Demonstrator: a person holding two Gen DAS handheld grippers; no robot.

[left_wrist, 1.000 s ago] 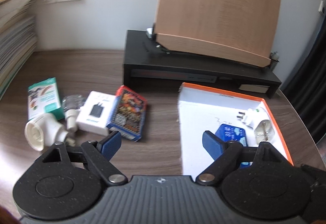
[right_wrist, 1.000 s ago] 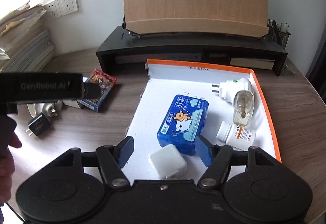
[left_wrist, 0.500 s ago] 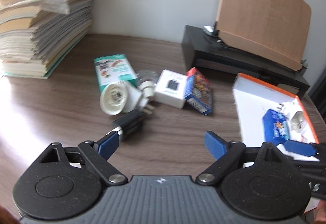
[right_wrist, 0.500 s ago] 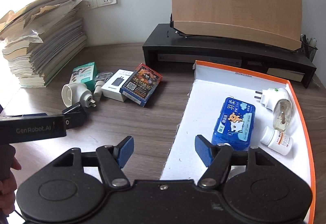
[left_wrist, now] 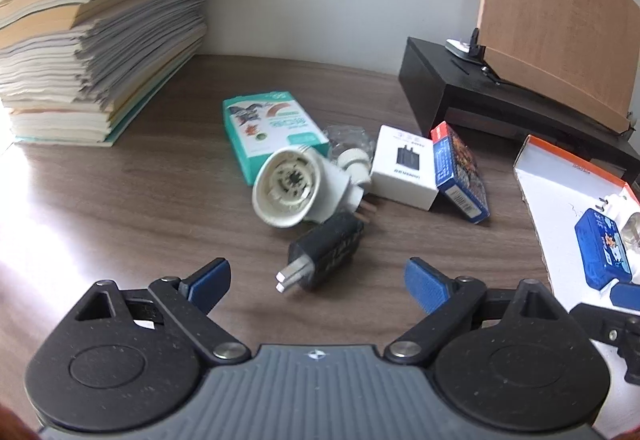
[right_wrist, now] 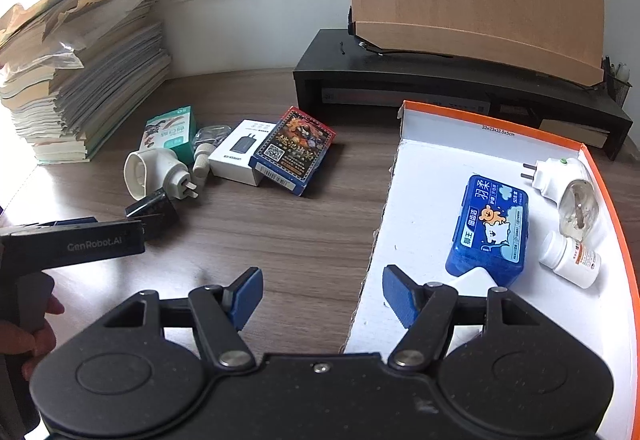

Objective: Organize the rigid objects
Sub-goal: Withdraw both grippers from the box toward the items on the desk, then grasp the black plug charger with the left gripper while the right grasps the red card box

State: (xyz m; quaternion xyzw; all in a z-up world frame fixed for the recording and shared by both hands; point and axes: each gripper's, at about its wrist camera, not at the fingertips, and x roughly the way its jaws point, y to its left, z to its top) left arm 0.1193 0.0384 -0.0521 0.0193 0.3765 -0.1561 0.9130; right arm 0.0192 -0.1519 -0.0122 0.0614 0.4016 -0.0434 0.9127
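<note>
While both sets of jaws gape wide and empty, the left gripper [left_wrist: 318, 278] hovers before a black plug [left_wrist: 326, 254] on the tabletop [left_wrist: 120, 200].

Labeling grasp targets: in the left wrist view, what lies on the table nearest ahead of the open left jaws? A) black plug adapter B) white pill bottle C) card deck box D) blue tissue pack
A: the black plug adapter lies on the bare table just ahead of the left gripper, prongs pointing toward the camera; the other loose items sit farther back.
</note>
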